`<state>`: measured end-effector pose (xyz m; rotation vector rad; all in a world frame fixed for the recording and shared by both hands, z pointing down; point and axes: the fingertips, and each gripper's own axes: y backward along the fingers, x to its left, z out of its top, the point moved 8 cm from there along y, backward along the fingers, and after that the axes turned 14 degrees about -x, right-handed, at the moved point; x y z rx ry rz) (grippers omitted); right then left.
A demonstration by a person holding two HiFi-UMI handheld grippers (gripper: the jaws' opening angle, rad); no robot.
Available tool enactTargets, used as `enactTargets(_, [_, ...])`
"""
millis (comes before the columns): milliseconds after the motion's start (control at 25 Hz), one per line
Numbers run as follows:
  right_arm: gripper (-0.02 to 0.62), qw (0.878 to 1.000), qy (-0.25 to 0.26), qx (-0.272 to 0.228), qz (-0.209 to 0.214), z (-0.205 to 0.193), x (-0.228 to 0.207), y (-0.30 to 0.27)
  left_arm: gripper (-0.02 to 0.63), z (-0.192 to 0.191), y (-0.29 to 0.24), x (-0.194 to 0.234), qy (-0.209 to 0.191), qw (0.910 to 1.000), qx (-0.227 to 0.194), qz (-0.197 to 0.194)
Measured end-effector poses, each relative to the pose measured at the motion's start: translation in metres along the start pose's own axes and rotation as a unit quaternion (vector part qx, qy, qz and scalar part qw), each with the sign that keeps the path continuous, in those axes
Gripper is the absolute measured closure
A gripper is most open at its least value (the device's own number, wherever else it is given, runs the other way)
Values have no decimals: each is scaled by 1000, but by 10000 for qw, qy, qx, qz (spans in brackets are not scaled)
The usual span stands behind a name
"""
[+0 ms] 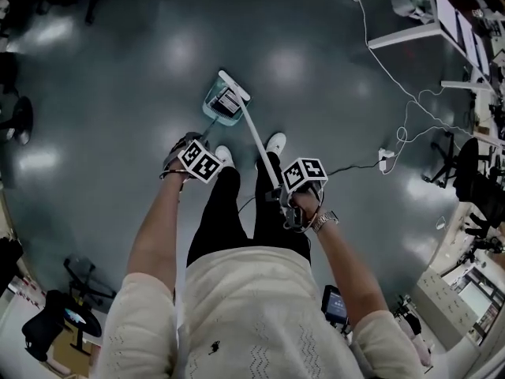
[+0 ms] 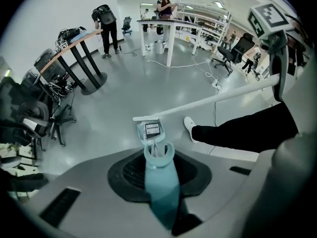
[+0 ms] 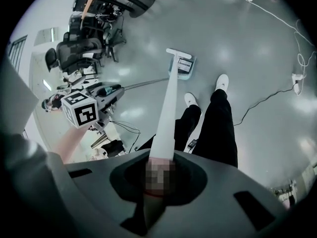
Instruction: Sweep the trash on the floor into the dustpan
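Observation:
A teal dustpan [image 1: 215, 110] stands on the grey floor just ahead of the person's white shoes. A flat piece of trash [image 1: 228, 100] with a dark label lies inside it. My left gripper [image 1: 188, 153] is shut on the dustpan's teal handle [image 2: 161, 182], and the pan [image 2: 148, 139] sits straight ahead of the jaws. My right gripper [image 1: 293, 204] is shut on the white broom handle [image 1: 259, 136]. The broom head [image 1: 233, 85] rests at the pan's far edge. In the right gripper view the broom handle [image 3: 167, 113] runs up to the broom head [image 3: 178, 53] beside the dustpan [image 3: 184, 66].
White cables [image 1: 394, 85] and a power strip [image 1: 387, 160] trail over the floor to the right. Desks [image 1: 410, 30] and office chairs [image 1: 461, 172] line the right side. More chairs [image 2: 29, 118], a table [image 2: 171, 24] and two standing people are farther off.

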<state>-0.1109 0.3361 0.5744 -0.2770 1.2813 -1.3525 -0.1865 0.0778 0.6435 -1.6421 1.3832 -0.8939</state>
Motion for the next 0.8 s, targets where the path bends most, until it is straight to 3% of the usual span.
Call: enactTargets(800, [540,9997,115,-139,-142,-9,1,7,512,3,-3,-5,87,9999,119,-22])
